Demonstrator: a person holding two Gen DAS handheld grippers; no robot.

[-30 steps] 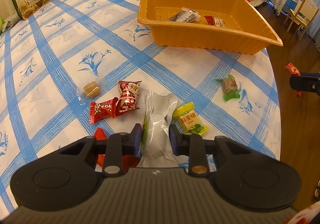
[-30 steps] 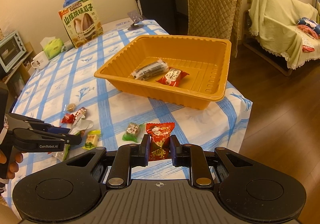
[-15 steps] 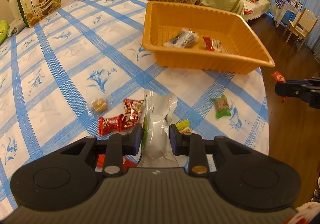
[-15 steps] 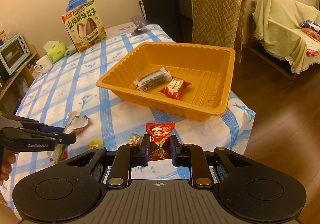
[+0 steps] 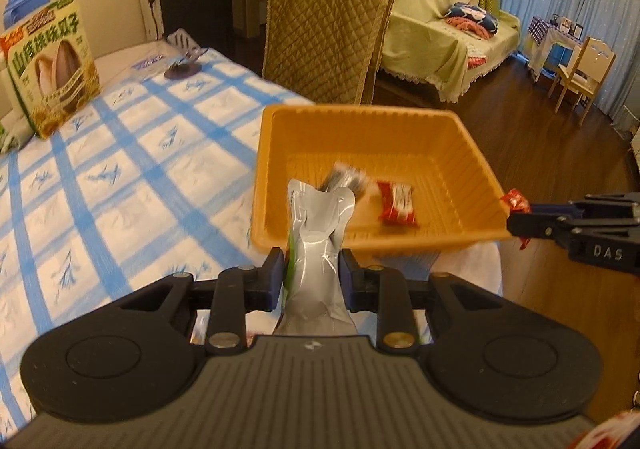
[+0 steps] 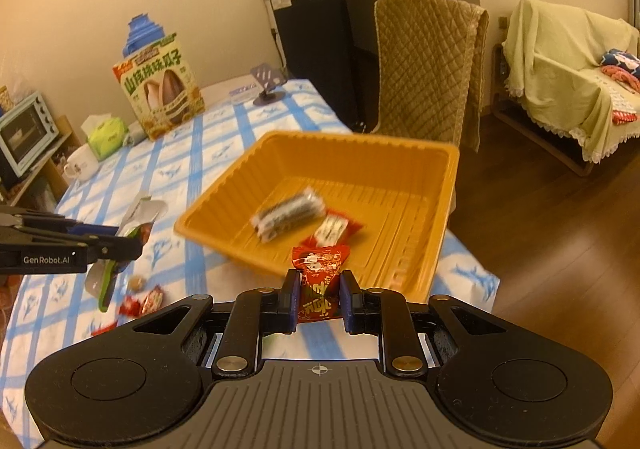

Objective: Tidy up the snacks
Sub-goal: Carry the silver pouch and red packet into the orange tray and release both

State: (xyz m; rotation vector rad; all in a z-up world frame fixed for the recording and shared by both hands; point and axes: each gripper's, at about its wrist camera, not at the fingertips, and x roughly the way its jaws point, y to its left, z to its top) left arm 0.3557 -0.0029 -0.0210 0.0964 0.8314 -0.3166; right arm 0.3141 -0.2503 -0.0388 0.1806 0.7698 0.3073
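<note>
My left gripper (image 5: 313,272) is shut on a silver snack pouch (image 5: 318,245) with a green side, lifted above the table just before the near wall of the orange tray (image 5: 276,153). My right gripper (image 6: 319,291) is shut on a red candy packet (image 6: 319,281) and hovers at the tray's (image 6: 438,217) near corner. Inside the tray lie a dark wrapped bar (image 5: 344,179) and a red-and-white packet (image 5: 396,203). The right gripper (image 5: 520,217) also shows at the right of the left wrist view, the left gripper (image 6: 132,245) with the pouch (image 6: 142,215) at the left of the right wrist view.
A blue-checked tablecloth (image 6: 176,169) covers the table. Loose red candies (image 6: 142,303) and a brown sweet (image 6: 137,283) lie near its front. A sunflower-seed bag (image 6: 160,93), a tissue pack (image 6: 107,133), a mug (image 6: 80,167) and a phone stand (image 6: 268,83) stand far back. A quilted chair (image 6: 424,65) is behind the tray.
Both grippers have risen and moved toward the orange tray, each keeping its packet. The silver pouch has come up off the table, and the loose candies have dropped out of the left wrist view.
</note>
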